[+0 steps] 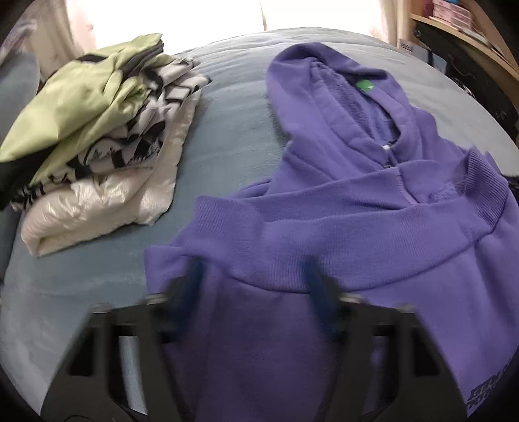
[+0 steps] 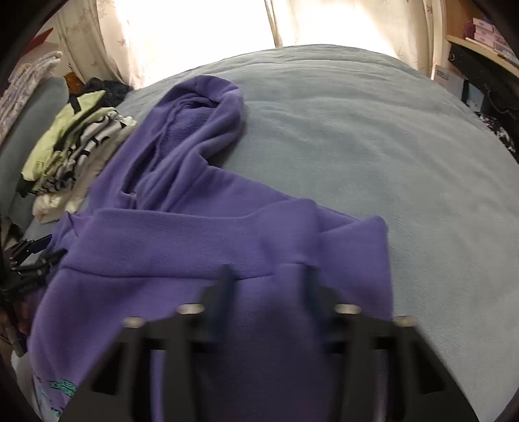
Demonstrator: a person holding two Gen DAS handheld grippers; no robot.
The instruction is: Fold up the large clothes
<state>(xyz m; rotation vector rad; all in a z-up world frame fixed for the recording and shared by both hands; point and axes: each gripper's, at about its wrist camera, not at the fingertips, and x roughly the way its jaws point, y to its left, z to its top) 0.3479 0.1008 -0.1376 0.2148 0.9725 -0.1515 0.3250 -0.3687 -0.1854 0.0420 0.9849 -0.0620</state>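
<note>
Left wrist view: looks forward and down along the left hand-held gripper [image 1: 253, 276], very near the purple hoodie [image 1: 340, 201], over its left hem corner.
Left view facing: toward the hood and the bright curtain [image 1: 81, 29] beyond; folded clothes pile [image 1: 97, 130] lies left of the hoodie.
Right wrist view: looks along the right hand-held gripper [image 2: 266, 279], equally near, over the hoodie's [image 2: 194, 253] right hem corner.
Right view facing: the same way, with bare bed [image 2: 373, 146] right of the hoodie.
Shared: hoodie, hood, pile [image 2: 71, 142], bed [image 1: 227, 130], curtain [image 2: 113, 48], wooden shelf [image 1: 470, 35] at far right [image 2: 480, 42].
Cross-sight: the left hand-held gripper [image 2: 32, 256] shows at the hoodie's left edge in the right view.
</note>
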